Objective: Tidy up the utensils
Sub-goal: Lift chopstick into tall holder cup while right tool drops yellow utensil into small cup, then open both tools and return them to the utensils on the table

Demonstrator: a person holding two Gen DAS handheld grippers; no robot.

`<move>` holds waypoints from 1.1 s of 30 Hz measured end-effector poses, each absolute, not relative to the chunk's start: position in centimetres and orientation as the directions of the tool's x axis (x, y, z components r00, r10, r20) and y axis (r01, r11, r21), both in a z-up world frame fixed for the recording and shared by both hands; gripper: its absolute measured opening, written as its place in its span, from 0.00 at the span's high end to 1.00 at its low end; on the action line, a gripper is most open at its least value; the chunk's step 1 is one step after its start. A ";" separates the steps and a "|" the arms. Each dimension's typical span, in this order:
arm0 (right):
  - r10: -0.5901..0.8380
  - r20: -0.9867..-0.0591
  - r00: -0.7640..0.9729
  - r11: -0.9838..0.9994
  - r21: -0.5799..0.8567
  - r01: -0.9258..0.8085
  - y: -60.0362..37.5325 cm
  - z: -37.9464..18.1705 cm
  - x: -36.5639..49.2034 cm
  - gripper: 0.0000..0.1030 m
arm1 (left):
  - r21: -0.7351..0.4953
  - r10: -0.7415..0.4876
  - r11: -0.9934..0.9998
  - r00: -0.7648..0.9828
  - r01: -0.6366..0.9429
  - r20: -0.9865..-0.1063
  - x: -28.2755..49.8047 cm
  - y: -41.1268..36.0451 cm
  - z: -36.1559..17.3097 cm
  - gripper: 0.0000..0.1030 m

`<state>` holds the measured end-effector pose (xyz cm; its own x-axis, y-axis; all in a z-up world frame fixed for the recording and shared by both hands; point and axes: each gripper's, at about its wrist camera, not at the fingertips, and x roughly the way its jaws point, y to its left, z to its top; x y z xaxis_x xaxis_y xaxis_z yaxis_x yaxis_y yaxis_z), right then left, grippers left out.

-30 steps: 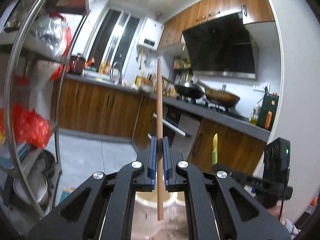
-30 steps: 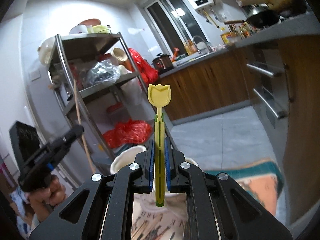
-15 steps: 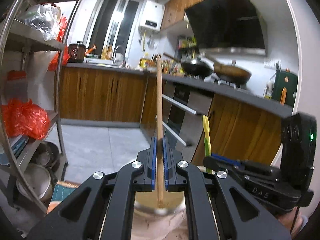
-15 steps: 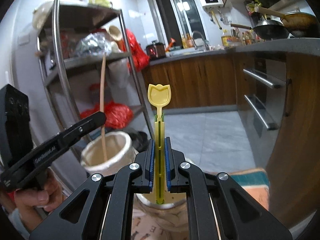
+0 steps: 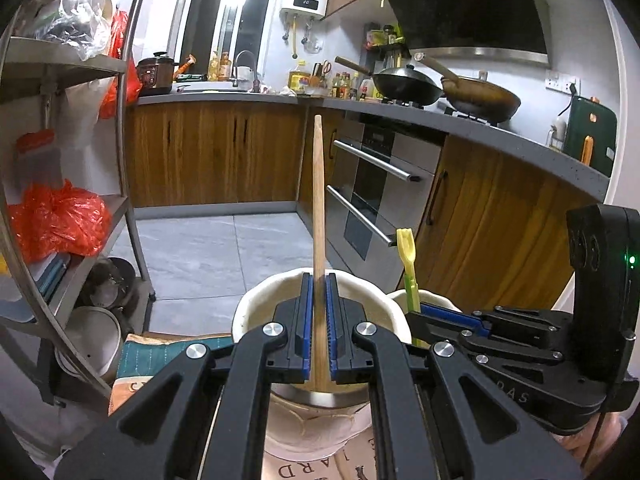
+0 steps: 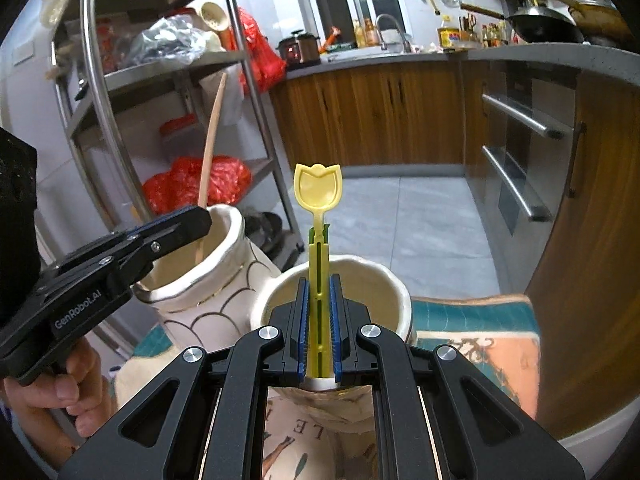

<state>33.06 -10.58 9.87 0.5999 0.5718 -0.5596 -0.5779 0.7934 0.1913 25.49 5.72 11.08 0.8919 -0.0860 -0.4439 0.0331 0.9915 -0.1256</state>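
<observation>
My left gripper is shut on a wooden stick that stands upright with its lower end inside a cream ceramic jar. My right gripper is shut on a yellow-green tulip-shaped plastic spoon, held upright with its handle down in a second, smaller cream jar. The right wrist view shows the left gripper at the left over the taller patterned jar with the stick. The left wrist view shows the spoon and right gripper at the right.
Both jars stand on a printed cloth. A steel shelf rack with red bags stands to the left. Wooden cabinets, an oven and a counter with woks lie beyond across a tiled floor.
Both grippers have come down; the stick and the spoon now reach into their jars. The two jars sit closer and larger in both views.
</observation>
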 end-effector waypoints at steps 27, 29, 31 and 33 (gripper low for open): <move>0.599 -0.504 0.622 0.776 0.176 -0.606 -12.4 11.8 30.6 0.75 | -0.118 -0.085 0.992 0.905 0.039 -0.417 22.4 6.0 11.7 0.72; 0.600 -0.500 0.624 0.777 0.177 -0.605 -12.8 11.9 30.3 0.75 | -0.118 -0.085 0.992 0.904 0.039 -0.418 21.7 6.2 11.8 0.71; 0.598 -0.499 0.628 0.778 0.173 -0.603 -13.3 11.9 29.7 0.75 | -0.121 -0.087 0.992 0.904 0.039 -0.418 20.8 6.5 11.8 0.70; 0.593 -0.501 0.631 0.781 0.168 -0.601 -13.8 11.7 29.3 0.75 | -0.139 -0.103 0.989 0.904 0.049 -0.416 19.9 6.8 11.6 0.70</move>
<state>29.31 -13.80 11.68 0.6305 0.5926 -0.5012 -0.6009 0.7815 0.1680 19.90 6.84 11.62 0.9037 -0.1031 -0.4157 0.0488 0.9891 -0.1391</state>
